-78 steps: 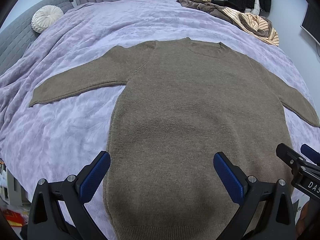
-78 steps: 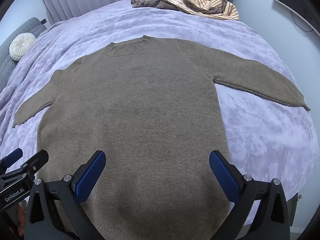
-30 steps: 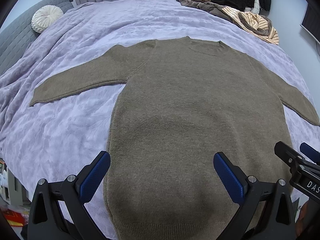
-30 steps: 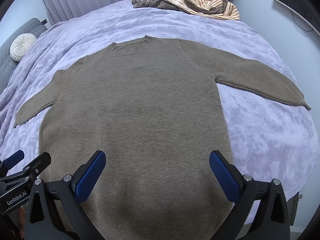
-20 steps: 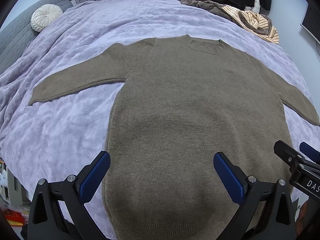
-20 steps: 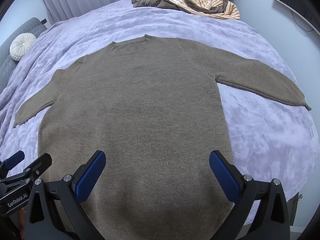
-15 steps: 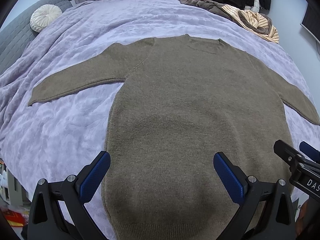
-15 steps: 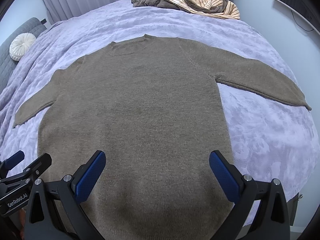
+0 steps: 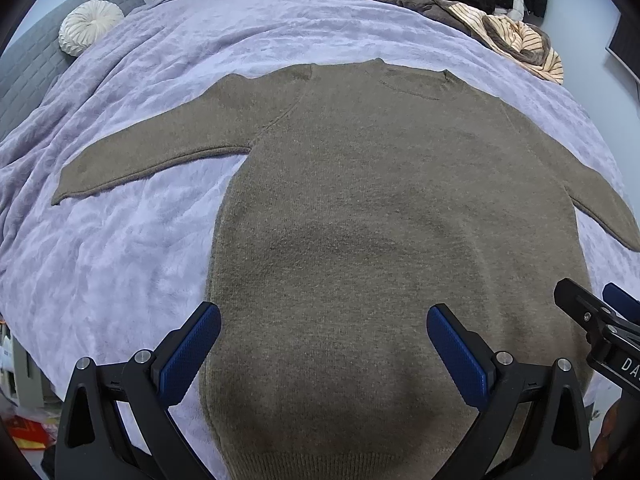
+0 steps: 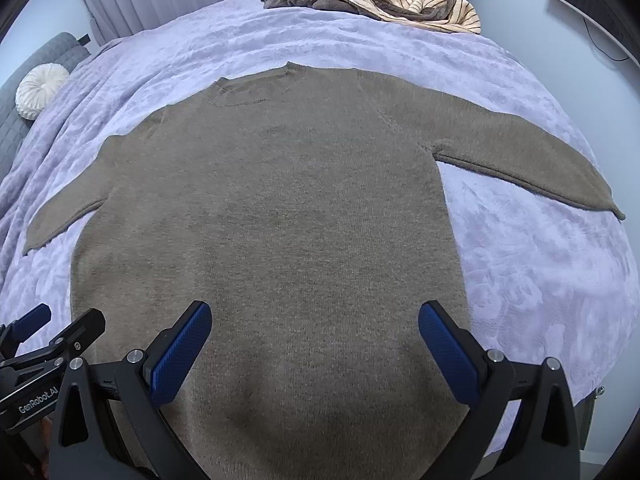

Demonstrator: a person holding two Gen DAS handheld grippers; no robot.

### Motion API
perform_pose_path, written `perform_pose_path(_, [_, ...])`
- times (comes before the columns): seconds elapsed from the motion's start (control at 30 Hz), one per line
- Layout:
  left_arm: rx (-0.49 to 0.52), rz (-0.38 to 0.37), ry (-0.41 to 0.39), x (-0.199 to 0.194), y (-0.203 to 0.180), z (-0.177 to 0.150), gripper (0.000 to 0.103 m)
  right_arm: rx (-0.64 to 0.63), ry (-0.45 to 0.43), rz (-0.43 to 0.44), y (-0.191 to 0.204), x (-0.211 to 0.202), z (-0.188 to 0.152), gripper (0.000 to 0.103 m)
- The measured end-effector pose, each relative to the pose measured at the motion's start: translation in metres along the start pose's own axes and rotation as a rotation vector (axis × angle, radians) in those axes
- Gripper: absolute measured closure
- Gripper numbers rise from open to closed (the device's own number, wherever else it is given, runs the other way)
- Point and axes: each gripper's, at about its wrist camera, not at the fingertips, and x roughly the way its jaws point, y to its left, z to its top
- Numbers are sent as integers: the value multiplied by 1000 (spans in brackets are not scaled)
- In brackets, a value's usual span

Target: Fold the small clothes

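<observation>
An olive-brown knit sweater (image 9: 384, 208) lies flat on a lilac bedspread (image 9: 120, 248), neck away from me, both sleeves spread out to the sides. It also shows in the right wrist view (image 10: 272, 216). My left gripper (image 9: 322, 340) is open and empty, hovering over the hem's left part. My right gripper (image 10: 314, 338) is open and empty over the hem's right part. Each gripper's tip shows at the edge of the other's view. The left sleeve (image 9: 152, 152) and right sleeve (image 10: 520, 152) lie flat.
A heap of striped and brown clothes (image 10: 384, 0) lies at the bed's far end. A round white cushion (image 9: 90, 26) rests against the grey headboard (image 9: 28, 64) at the far left. The bed's near edge is just below the hem.
Almost nothing has changed. Both grippers stay open above the hem with only a slight drift of view.
</observation>
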Motion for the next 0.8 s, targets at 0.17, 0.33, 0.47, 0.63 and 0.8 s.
perform_pose_path(0.17, [10,0,-3,2,1,1,0,-4,1,-7,2,1,1,0])
perform_pose_path(0.33, [8,-13,-5,4,4,3,0,-6,4,-7,3,4,2,0])
perform_pose_path(0.47, [0,-50,31,13,10,7,0,-2,14,1,5,7,5,0])
perform_pose_path(0.63, [-39,-93,27,22,30,13,0,26,11,103,9,14,7,0])
perform_pose_path(0.8, [-196,-174,2,32,81,25,0,14,6,172,25,18,10,0])
